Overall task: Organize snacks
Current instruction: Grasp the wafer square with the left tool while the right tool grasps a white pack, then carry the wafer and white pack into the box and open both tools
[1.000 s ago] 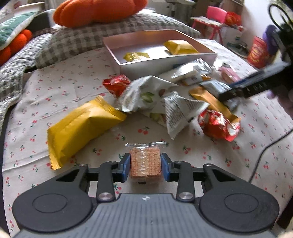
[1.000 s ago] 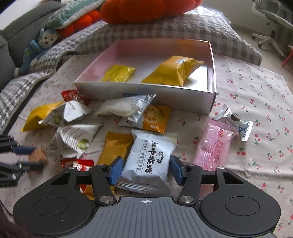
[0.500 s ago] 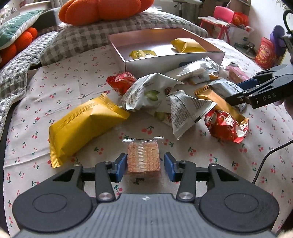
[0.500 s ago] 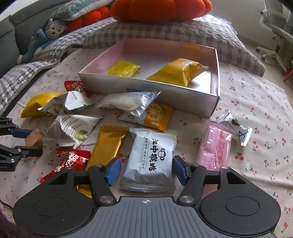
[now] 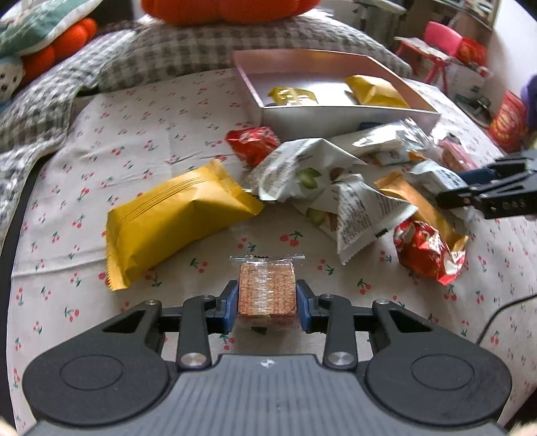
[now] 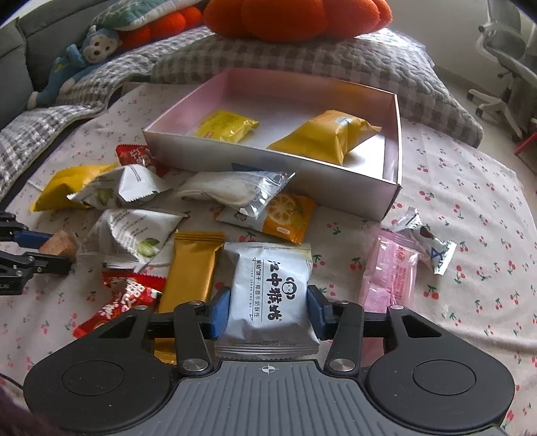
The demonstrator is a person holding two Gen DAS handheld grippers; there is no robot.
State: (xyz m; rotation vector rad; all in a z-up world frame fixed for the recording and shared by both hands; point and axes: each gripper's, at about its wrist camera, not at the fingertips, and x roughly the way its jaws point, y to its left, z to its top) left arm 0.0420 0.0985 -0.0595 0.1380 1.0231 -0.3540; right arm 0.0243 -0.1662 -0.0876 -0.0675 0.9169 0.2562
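My left gripper (image 5: 267,303) is shut on a clear-wrapped brown wafer (image 5: 267,293), held just above the cherry-print cloth. My right gripper (image 6: 267,315) is shut on a white packet with black characters (image 6: 270,298). A pinkish open box (image 6: 397,144) holds a small yellow packet (image 6: 226,125) and a larger yellow packet (image 6: 322,135). Loose snacks lie before it: a big yellow packet (image 5: 174,221), white-green packets (image 5: 302,171), red packets (image 5: 428,248), a gold bar (image 6: 193,271), a clear white packet (image 6: 235,189), an orange lemon packet (image 6: 285,216). The left gripper shows at far left in the right wrist view (image 6: 40,250).
A pink packet (image 6: 389,271) and a small clear-wrapped sweet (image 6: 428,243) lie right of the pile. Checked quilt (image 6: 335,57), orange plush (image 6: 298,16) and a blue monkey toy (image 6: 77,63) lie behind the box. A black cable (image 5: 503,312) crosses the cloth at right.
The left fingers, parted half a second ago, have closed on the wafer again. The right fingers have closed in on the white packet's sides.
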